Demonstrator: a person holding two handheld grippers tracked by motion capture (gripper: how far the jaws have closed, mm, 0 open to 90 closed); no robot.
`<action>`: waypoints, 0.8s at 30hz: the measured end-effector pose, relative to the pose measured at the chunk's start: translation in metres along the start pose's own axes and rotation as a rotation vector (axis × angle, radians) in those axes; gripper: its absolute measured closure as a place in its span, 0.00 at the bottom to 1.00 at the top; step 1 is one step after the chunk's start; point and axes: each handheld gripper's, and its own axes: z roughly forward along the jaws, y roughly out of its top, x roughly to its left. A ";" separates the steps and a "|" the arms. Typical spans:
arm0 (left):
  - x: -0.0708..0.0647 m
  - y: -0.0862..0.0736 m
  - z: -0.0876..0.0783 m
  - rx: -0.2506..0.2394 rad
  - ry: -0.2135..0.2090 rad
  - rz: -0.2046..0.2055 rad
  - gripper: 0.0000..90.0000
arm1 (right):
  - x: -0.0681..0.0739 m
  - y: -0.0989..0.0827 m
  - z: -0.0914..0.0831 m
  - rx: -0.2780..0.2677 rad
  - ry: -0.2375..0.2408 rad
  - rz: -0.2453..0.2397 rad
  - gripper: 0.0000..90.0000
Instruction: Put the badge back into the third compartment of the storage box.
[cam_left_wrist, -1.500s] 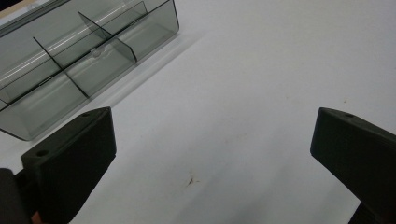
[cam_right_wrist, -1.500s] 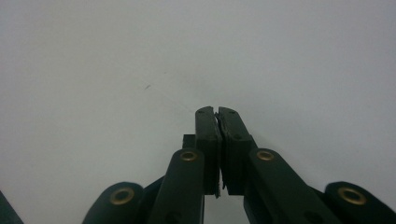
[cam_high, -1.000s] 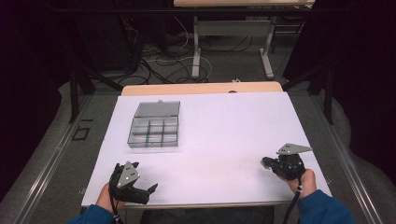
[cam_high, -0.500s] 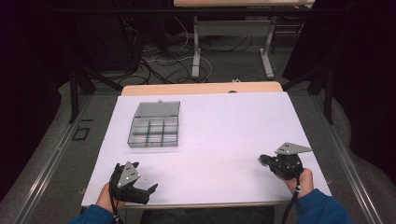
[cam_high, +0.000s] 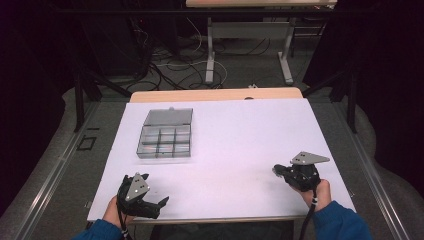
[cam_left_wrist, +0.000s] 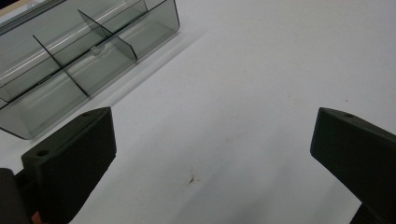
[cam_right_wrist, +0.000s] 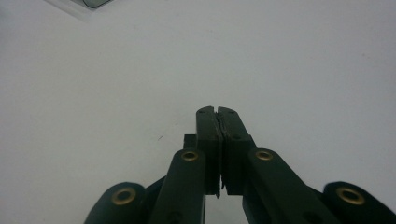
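Jaws of the left gripper (cam_high: 161, 202) are spread wide, with nothing held between them; in the left gripper view only bare white table covering (cam_left_wrist: 243, 93) is seen in the gap. Jaws of the right gripper (cam_right_wrist: 217, 113) are pressed together tip to tip, and nothing is pinched between them. Both grippers are held low at the near edge of the table (cam_high: 250, 150), the left one at the near left corner, the right one (cam_high: 278, 170) near the right edge, each gripped by a hand in a blue sleeve.

Farther out, on the left half of the table, a clear compartment box (cam_high: 165, 135) is set flat, with its lid laid open on the far side. From above, 6 compartments are counted in 2 rows of 3, and no contents can be made out in them. The box (cam_left_wrist: 70, 56) is seen beyond the left gripper's jaws, apart from them and untouched; a corner of it (cam_right_wrist: 95, 3) is glimpsed far off in the right gripper view.

Nothing is judged to be done on the box yet: it is not grasped or touched by either gripper. An approach by the left gripper, the nearer of the 2, is judged to be what is left first.
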 end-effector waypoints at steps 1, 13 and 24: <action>0.000 0.000 0.000 0.000 0.000 0.000 0.00 | 0.001 0.001 0.001 -0.003 0.005 0.001 0.99; 0.000 0.000 0.000 0.004 0.004 0.010 0.00 | 0.013 0.013 0.012 -0.016 0.020 -0.027 0.99; 0.000 0.000 0.000 0.004 0.000 0.003 0.00 | 0.022 0.027 0.027 -0.023 0.029 -0.051 0.99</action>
